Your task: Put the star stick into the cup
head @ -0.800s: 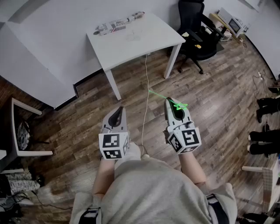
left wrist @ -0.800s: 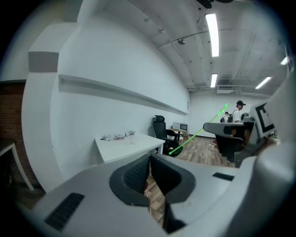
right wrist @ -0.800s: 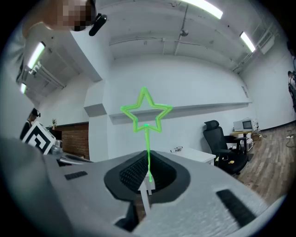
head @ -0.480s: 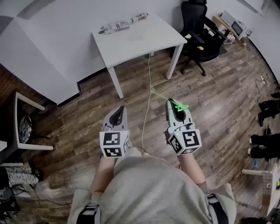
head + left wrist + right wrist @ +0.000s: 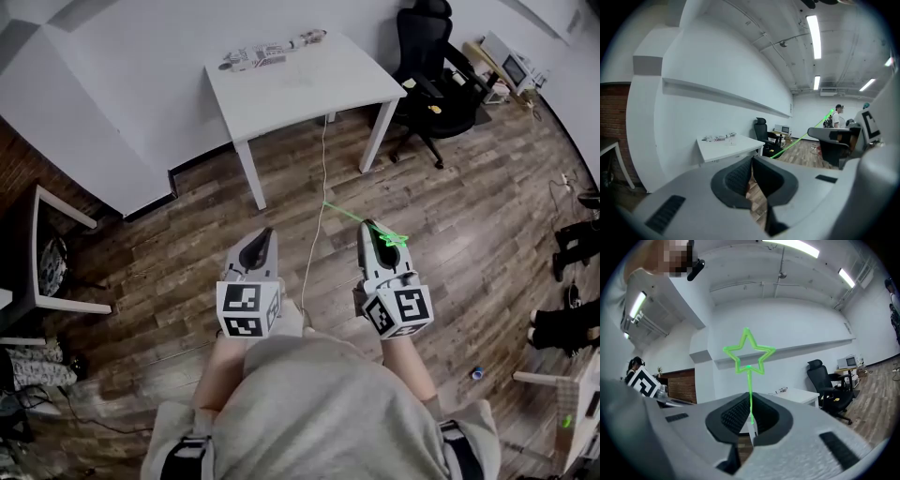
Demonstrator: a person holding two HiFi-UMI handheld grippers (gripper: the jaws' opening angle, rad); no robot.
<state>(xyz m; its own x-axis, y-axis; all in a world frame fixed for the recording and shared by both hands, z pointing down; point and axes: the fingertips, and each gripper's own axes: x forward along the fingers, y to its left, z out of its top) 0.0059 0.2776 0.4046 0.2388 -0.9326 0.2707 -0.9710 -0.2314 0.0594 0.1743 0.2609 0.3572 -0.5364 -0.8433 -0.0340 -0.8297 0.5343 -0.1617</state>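
Our right gripper point(image 5: 368, 230) pinches the green star stick point(image 5: 750, 390) by its thin stem, well short of the worktop point(image 5: 309, 94). The left gripper point(image 5: 263, 234) is pressed together, empty. The clear cup point(image 5: 732, 138) (hard to spot) stands near the worktop's far edge, and a swivelling stem could miss it.

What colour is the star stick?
The star stick is bright green; the right gripper view shows it best.

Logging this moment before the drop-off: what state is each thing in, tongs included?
left tongs, shut, empty.
right tongs, shut on the star stick.
star stick, held by its stem, star end above the tongs.
white table, standing, small items at its far edge.
office chair, unoccupied.
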